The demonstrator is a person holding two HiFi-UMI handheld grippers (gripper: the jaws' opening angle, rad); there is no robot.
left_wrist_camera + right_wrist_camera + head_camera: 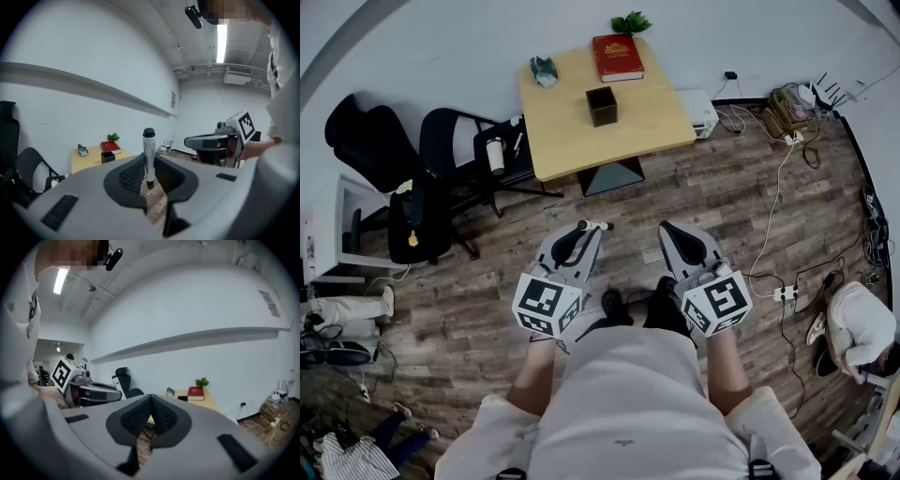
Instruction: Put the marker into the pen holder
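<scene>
Left gripper: the left gripper (586,228) (149,171) is clamped on a white cylindrical marker with a black cap (148,157) (593,225). The barrel stands upright between the ribbed black pads, cap end above the jaw tips.
Right gripper: the right gripper (667,228) (150,401) has its jaws closed together with nothing between them, and is held level beside the left.
Container: a black square open-topped pen holder (602,106) (108,157) stands near the middle of the table. Its interior reads dark and any contents cannot be made out. The marker is well apart from it, at the holder's 6 o'clock in the head view.
Table: a light wooden square table (572,131) at the person's 12 o'clock.
Table items: a red hardback book (617,57) lies at the holder's 1 o'clock, a small green plant (630,22) at the book's 12 o'clock, and a crumpled teal object (544,70) at the holder's 10 o'clock.
Writing: print runs along the marker barrel and gold print shows on the book cover, neither legible. Each gripper cube carries black-and-white square markers.
Surroundings: black office chairs (441,159) at the table's 9 o'clock. The wood-plank floor (722,187) has loose cables (778,178) at 3 o'clock.
</scene>
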